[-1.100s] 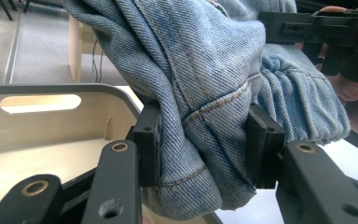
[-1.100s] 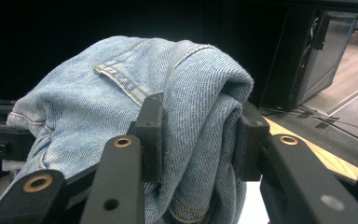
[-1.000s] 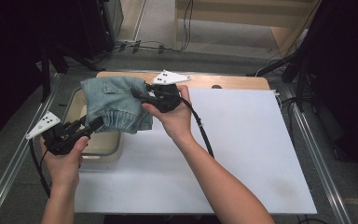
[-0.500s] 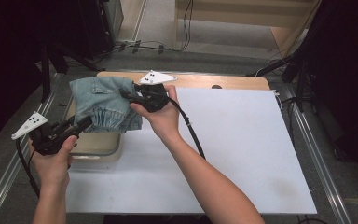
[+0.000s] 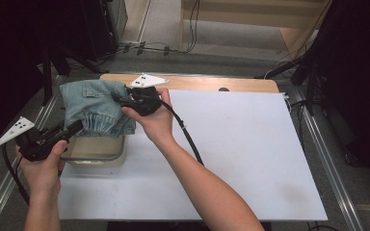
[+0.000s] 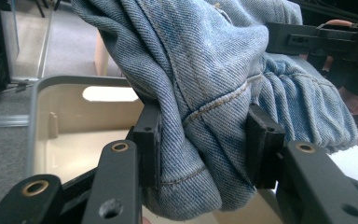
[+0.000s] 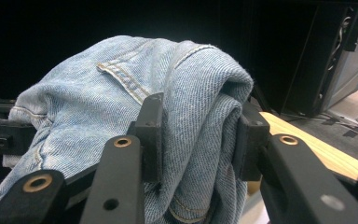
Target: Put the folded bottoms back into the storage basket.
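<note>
Where seen from the high view: denim garment [image 5: 96, 108], folded, held over a beige bin [image 5: 96, 149] at the table's [image 5: 250, 154] left edge. Left gripper [image 5: 74, 127] clamped on the garment's near, gathered edge; right gripper [image 5: 120, 97] clamped on its far right edge, close to the wooden strip [image 5: 197, 83] at the table's far side. Long axis judged to run between the two grips, near-left to far-right. Bin directly beneath and toward the person; next move judged to be a lowering straight down, both hands equally engaged.

Left gripper view: jaws of left gripper [image 6: 205, 140] closed on a thick fold of denim garment [image 6: 205, 70], seam running across between the pads. Beige bin [image 6: 37, 121] open just below and behind the cloth, interior bare where visible. Right gripper [image 6: 317, 39] at upper right, touching the same cloth.

Right gripper view: right gripper [image 7: 198, 140] pinching a doubled fold of denim garment [image 7: 121, 93], bulk hanging leftward and down. Wooden strip [image 7: 307, 140] to the right.
</note>
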Tool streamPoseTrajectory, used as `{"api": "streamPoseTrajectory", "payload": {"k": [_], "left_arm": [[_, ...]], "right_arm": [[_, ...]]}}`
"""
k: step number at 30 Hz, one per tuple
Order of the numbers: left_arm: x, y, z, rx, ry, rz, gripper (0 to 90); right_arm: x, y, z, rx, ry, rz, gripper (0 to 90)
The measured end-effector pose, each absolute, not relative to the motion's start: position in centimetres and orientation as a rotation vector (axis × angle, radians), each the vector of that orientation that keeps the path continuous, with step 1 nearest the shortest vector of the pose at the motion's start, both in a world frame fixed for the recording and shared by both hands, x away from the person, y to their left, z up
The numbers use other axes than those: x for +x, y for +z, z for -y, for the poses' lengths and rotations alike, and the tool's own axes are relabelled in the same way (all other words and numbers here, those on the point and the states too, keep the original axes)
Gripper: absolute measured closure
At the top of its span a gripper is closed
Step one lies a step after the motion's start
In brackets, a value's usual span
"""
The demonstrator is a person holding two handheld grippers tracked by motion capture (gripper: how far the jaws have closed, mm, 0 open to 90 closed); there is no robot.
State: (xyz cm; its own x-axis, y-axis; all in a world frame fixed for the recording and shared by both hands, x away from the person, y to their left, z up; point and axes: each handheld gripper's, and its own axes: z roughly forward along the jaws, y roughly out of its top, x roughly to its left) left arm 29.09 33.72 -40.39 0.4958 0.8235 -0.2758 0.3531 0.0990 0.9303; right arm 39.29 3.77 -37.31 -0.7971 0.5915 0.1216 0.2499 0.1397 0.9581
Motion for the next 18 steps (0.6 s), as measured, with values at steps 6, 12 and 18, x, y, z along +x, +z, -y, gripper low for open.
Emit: {"api": "streamPoseTrajectory", "payload": {"k": [6, 12, 18], "left_arm": [[29.1, -40.6, -34.8, 1.492, 0.471, -1.095, 54.4], [29.1, -40.9, -35.8, 1.490, 0.450, -1.113, 54.4], [29.3, -41.7, -36.5, 1.497, 0.437, -1.149, 54.4]], "right_arm": [[39.5, -37.5, -5.0, 0.815, 1.706, -2.146, 59.6], [39.7, -37.9, -6.0, 0.794, 1.694, -2.164, 59.5], [39.9, -38.9, -7.0, 0.820, 1.674, -2.181, 59.6]]}}
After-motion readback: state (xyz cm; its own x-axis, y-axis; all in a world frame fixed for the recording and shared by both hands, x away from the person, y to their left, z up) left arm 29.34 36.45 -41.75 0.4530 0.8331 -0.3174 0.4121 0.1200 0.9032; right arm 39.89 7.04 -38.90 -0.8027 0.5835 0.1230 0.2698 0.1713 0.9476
